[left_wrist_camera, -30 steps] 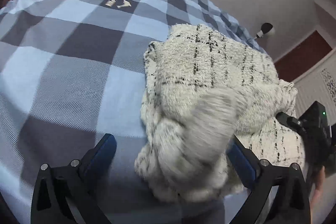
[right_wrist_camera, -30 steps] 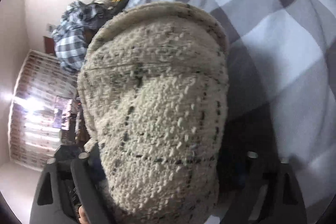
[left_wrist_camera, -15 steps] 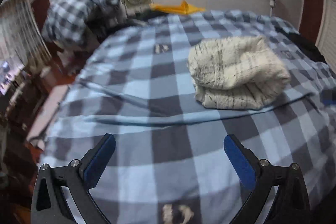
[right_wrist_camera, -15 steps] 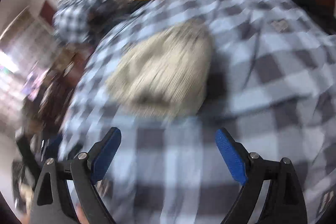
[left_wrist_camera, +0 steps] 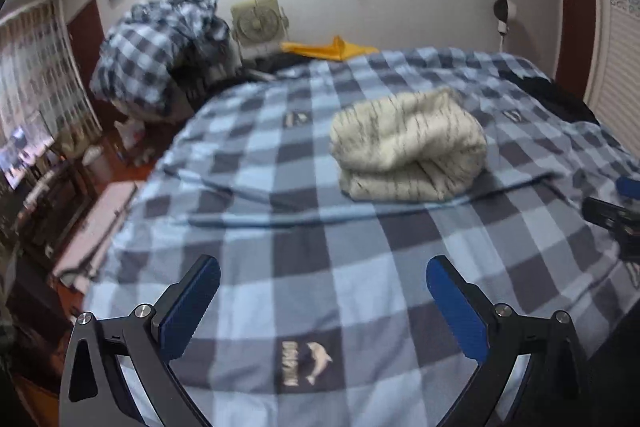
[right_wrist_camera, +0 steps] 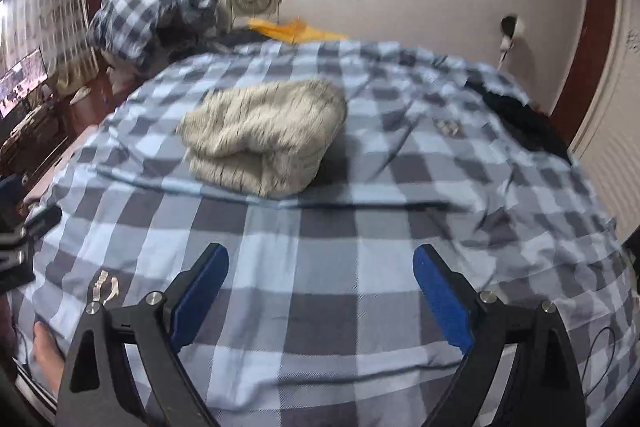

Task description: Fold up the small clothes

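Here both grippers hang above the near part of the bed (left_wrist_camera: 360, 291), and neither touches anything. The left gripper (left_wrist_camera: 323, 301) is spread wide, its blue-padded fingers (left_wrist_camera: 188, 307) far apart with only checked bedding showing between them. The right gripper (right_wrist_camera: 321, 289) is likewise released, its blue pads (right_wrist_camera: 440, 303) standing well apart over the blue-and-grey duvet, holding nothing.

The cream knit garment (left_wrist_camera: 408, 143), flecked with dark lines, lies folded into a thick bundle on the middle of the bed, well apart from both grippers. In the right wrist view the same bundle (right_wrist_camera: 266, 137) sits left of centre, its rolled fold facing the camera. A long crease in the bedding runs just in front of it.

At the right edge of the left wrist view, part of the other gripper shows as a dark, blurred shape (left_wrist_camera: 616, 219). A dolphin logo patch (left_wrist_camera: 308, 363) lies on the duvet between the left fingers. Beyond the head of the bed stand a heap of checked cloth (left_wrist_camera: 160, 51), a small box fan (left_wrist_camera: 258, 23) and a yellow item (left_wrist_camera: 332, 47). Dark clothing (right_wrist_camera: 520, 123) lies on the bed's far right side.
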The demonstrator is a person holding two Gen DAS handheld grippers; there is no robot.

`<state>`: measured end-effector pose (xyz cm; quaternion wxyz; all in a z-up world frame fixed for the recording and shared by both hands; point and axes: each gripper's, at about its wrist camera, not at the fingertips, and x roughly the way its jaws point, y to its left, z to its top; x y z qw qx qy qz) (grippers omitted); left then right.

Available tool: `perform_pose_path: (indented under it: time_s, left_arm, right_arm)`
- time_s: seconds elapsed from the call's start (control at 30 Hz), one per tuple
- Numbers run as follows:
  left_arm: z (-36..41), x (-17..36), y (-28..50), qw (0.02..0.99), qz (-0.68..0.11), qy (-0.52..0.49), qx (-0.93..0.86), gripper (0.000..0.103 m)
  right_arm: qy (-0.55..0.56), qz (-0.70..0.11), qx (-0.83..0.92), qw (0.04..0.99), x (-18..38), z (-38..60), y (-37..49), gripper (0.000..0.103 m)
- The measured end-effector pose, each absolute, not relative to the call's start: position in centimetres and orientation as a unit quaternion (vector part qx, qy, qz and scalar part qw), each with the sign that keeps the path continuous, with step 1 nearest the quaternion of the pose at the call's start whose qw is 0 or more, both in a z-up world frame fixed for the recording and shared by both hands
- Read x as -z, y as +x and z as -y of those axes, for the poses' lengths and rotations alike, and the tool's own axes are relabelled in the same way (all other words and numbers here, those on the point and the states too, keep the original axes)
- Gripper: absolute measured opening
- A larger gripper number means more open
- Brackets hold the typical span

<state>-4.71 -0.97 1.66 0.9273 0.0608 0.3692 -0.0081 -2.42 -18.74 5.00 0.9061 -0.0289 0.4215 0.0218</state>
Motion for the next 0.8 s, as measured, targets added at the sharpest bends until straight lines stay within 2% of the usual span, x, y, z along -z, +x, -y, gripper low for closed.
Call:
perform_pose_path:
  time_s: [0.13,0.47,0.8]
  left_arm:
    - [1.2,-0.8,-4.2,0.923,-0.378,0.068,0.006,0.103]
    - [1.4,-0.9,-4.2,0.922,-0.384,0.050,0.017,0.103]
    - [0.8,-1.4,-4.3,0.921,-0.389,0.027,0.018,0.103]
  right_arm:
    - [-0.014,-0.451,-0.002,0.892,-3.6,19.7,-0.6,0.092]
    - [-0.083,-0.434,-0.012,0.897,-3.7,17.4,-1.8,0.092]
    - [-0.083,-0.434,-0.009,0.897,-4.0,17.2,-2.2,0.092]
